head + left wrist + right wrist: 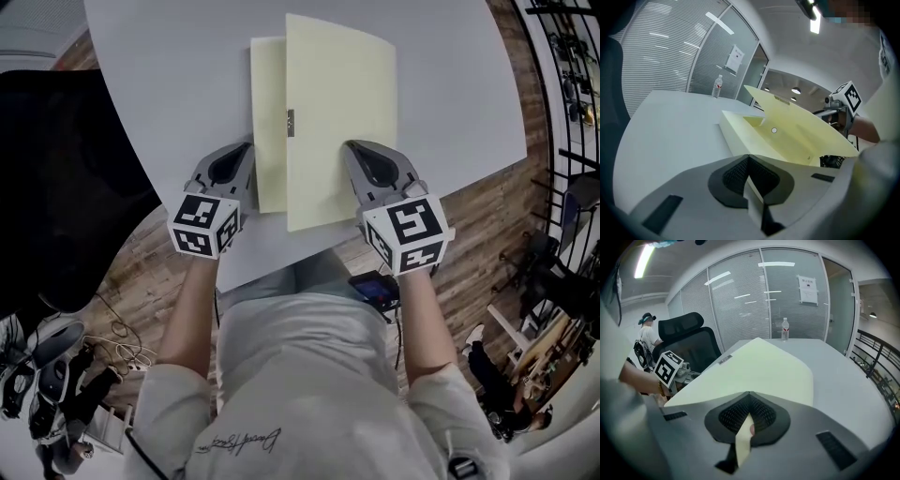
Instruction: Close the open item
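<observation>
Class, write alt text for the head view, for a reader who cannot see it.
Seen from above, a person's two handheld tongs grip a pale yellow flat box file on a white table. The left tongs clamp its base, and the right tongs clamp its partly raised lid.

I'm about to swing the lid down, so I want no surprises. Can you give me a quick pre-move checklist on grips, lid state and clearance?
1. Right gripper shut on the lid: ok.
2. Left gripper shut on an edge of the base, steadying it: ok.
3. Lid closed: not ok. It stands raised at a slant over the base.
4. Nothing inside the base to block the lid: ok where it shows. The part behind the left gripper cannot be told.
5. Water bottle stands far off on the table, clear of the lid's swing: ok.
</observation>
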Demonstrator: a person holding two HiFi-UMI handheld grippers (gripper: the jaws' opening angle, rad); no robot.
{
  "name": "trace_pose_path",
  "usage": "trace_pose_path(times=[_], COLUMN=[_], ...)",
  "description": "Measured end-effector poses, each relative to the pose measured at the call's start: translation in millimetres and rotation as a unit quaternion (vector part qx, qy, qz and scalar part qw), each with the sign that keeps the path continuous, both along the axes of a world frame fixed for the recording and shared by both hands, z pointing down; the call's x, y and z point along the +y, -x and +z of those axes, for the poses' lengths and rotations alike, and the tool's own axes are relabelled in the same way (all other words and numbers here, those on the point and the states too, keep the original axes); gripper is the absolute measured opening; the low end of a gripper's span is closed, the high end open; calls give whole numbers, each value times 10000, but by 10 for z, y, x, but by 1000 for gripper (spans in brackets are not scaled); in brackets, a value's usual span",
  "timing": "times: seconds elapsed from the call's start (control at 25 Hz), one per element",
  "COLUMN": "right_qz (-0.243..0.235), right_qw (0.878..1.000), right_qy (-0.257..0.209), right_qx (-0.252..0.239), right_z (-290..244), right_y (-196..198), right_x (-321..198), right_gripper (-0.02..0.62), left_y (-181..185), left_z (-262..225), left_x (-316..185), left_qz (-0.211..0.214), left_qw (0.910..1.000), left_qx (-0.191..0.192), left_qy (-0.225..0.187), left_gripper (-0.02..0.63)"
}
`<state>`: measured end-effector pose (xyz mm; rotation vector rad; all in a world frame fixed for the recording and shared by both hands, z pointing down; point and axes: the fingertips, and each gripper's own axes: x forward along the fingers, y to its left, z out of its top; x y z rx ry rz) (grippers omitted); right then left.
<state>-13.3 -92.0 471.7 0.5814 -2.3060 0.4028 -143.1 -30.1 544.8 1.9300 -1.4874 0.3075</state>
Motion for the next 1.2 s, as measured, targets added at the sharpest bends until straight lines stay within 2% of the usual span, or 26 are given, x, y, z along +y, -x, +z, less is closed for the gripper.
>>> trace_pose_path(times=[0.6, 1.2], right_qz=[-47, -83], right_qw=[9990, 9981], right_qy=[259, 380], right_qx=[349, 486], right_z=[237, 348], right_y=[45, 117], right_x=[51, 107], right_gripper=[12, 12], left_y=[-102, -92], left_z=[-9, -31], left_x=[-42, -32], left_qz=[-55, -18], left_qw=[10000, 9999], left_qx=[30, 61], left_qy=[-35, -84], left_gripper=[9, 9])
